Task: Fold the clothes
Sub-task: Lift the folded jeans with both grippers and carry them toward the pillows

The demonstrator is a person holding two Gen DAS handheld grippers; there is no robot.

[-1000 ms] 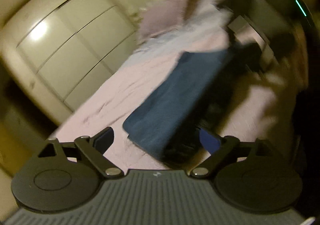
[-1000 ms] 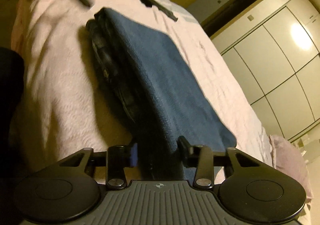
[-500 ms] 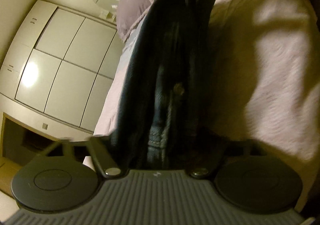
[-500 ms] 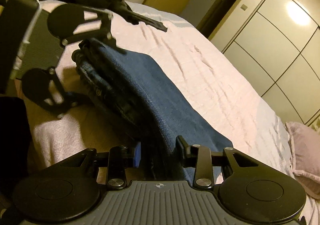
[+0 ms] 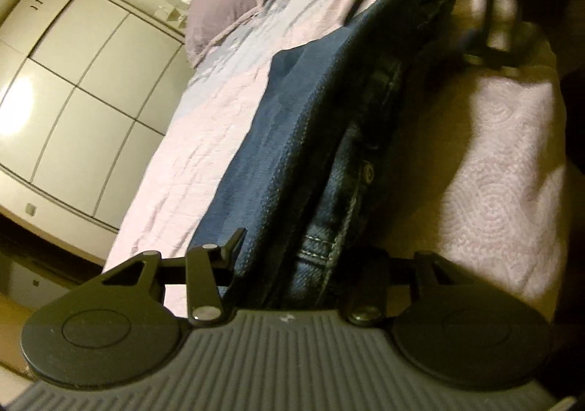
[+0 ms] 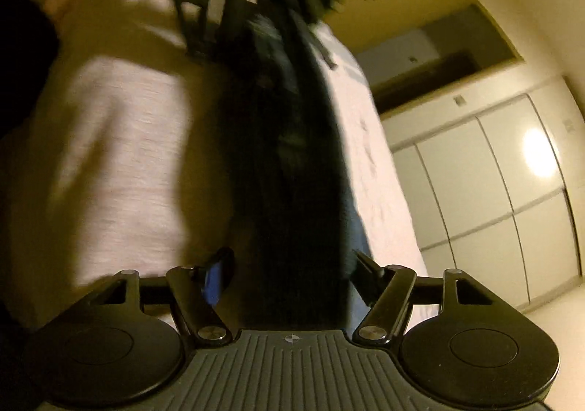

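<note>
Folded dark blue denim jeans [image 5: 292, 140] lie on the pink quilted bed cover [image 5: 501, 191], spanning both claws. Left claw [image 5: 310, 257]: spread wide, one end of the jeans between its fingers, grip uncertain. Right claw [image 6: 292, 264]: likewise wide around the opposite end; contact blurred. White wardrobe doors [image 5: 73, 100] stand beyond the bed's far edge.
</note>
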